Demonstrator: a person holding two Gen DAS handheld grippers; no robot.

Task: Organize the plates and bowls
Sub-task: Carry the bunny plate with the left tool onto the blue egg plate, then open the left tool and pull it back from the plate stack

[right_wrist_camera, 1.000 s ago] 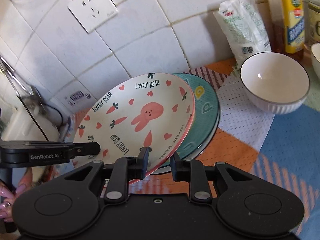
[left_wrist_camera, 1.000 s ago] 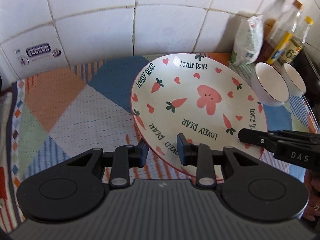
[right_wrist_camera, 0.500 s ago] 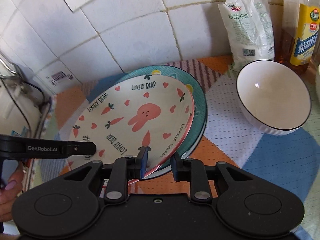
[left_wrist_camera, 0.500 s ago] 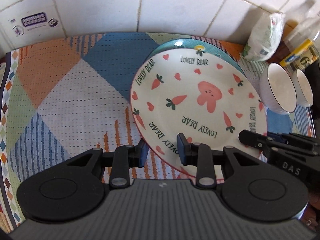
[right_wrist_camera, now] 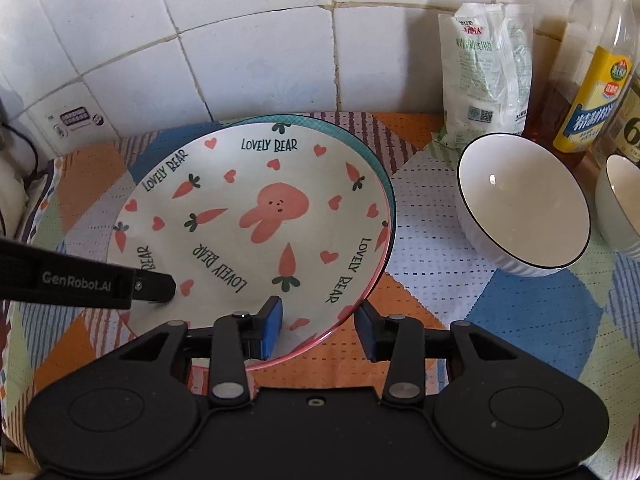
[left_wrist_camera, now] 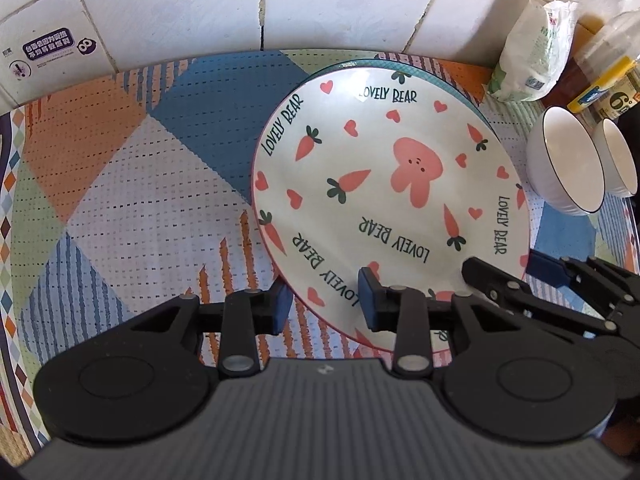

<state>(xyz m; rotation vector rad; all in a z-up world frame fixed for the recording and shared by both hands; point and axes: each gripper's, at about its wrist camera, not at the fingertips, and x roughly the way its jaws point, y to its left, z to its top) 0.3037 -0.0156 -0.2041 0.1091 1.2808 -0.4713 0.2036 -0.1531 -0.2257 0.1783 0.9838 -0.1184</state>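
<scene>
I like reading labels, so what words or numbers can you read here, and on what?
"LOVELY BEAR": repeated on the rabbit plate.
"GenRobot.AI": on the left gripper, seen from the right wrist.
"6": on the yellow-labelled bottle.
White bag and wall sticker: print too small to read.

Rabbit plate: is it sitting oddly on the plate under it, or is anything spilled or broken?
Nothing stands out. The rabbit plate lies on the teal plate, slightly off centre toward the near side. Both white bowls stand upright; no spills or chips visible.
</scene>
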